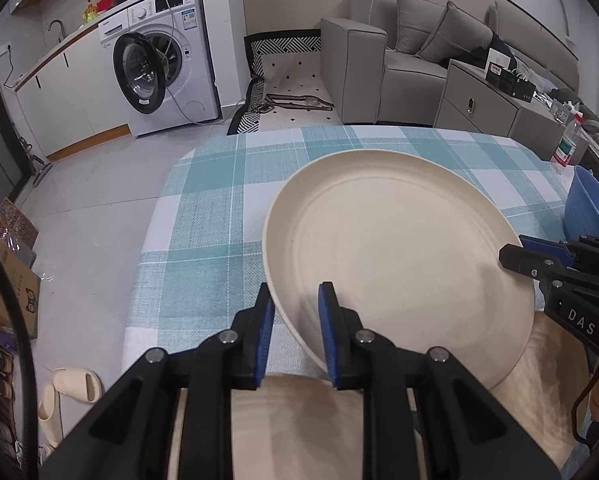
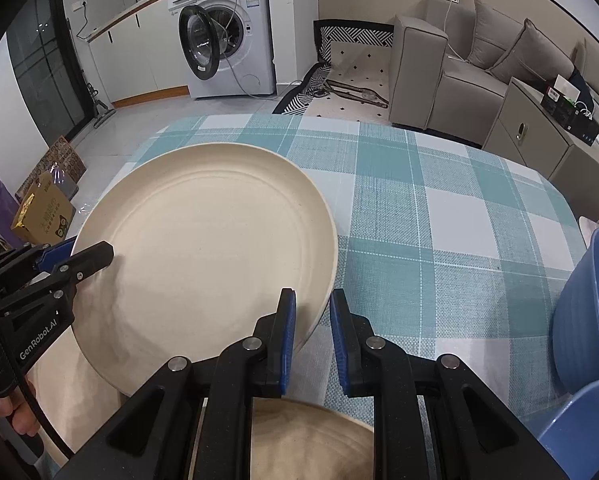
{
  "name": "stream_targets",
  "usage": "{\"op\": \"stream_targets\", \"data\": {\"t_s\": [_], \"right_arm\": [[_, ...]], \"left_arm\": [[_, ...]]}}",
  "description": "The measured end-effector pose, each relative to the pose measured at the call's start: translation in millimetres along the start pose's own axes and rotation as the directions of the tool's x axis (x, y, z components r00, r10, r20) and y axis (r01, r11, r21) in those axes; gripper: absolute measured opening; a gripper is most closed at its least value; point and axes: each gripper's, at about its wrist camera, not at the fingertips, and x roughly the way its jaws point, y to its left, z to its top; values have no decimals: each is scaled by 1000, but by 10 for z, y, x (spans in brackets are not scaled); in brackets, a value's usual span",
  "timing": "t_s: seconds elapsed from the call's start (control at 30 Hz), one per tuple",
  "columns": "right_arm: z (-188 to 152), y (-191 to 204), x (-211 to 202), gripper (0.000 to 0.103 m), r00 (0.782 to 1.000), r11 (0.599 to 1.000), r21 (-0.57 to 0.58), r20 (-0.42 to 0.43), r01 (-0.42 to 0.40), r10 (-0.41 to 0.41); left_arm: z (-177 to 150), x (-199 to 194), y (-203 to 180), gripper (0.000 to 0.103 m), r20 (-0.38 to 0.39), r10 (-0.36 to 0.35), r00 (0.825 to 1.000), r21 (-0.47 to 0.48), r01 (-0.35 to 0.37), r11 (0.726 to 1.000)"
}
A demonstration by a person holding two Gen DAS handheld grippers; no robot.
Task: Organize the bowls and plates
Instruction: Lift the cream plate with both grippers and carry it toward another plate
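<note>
Both grippers clamp one cream plate [image 1: 399, 248] by its rim, at opposite edges, and hold it tilted above the desk [image 1: 203, 240], which is covered with a teal-and-white checked cloth. The left gripper [image 1: 295, 332] pinches the plate's near left edge between its blue pads, one finger above and one below the rim. The right gripper [image 2: 313, 336] does the same at the near right edge; in the left wrist view it reaches in from the right border and bites the rim there.

Below the raised plate, close to the cameras, lies a second cream plate [image 2: 311, 440], partly hidden by the gripper bodies; whether it is one plate or a stack cannot be told. To the right stand two blue bowls [image 2: 591, 312], one behind the other, near the desk's edge.

Beyond the desk are a washing machine [image 1: 159, 56] with its door open, a grey sofa [image 1: 399, 56] and a patterned rug [image 1: 291, 76].
</note>
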Motion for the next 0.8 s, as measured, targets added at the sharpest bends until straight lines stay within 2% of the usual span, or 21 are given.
{"op": "stream_targets", "data": {"t_s": [0.8], "right_arm": [[-319,-56,-696,18,994,999,7,106,-37,36]], "left_arm": [[-253,-769,-212,20,100,33,994,5,-33,999]]}}
